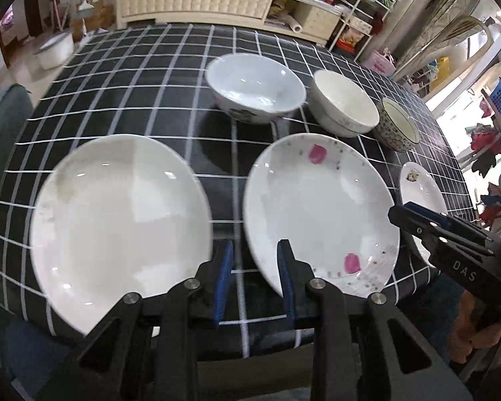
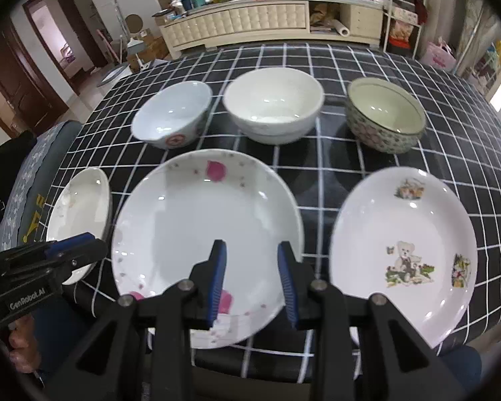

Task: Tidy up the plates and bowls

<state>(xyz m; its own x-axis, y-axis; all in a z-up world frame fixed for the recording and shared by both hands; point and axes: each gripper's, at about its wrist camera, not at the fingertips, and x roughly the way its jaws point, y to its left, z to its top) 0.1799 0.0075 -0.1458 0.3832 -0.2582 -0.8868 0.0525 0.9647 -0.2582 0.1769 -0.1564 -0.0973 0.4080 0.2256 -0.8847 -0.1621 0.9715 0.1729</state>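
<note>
Three plates lie in a front row on the checked tablecloth: a plain white plate (image 1: 117,220) (image 2: 80,214) at the left, a pink-petal plate (image 1: 317,210) (image 2: 203,240) in the middle, a teddy-bear plate (image 2: 404,250) (image 1: 421,187) at the right. Behind them stand a bluish-white bowl (image 1: 255,85) (image 2: 172,115), a white bowl (image 1: 344,103) (image 2: 274,107) and a patterned bowl (image 1: 397,125) (image 2: 385,115). My left gripper (image 1: 254,277) is open and empty above the gap between the plain and petal plates. My right gripper (image 2: 252,280) is open and empty over the petal plate's near right rim.
The table's front edge (image 1: 250,344) runs just under both grippers. A cream cabinet (image 2: 250,23) with clutter stands beyond the far edge. A padded chair back (image 2: 33,180) is at the table's left. Shelves (image 1: 360,10) stand at the back right.
</note>
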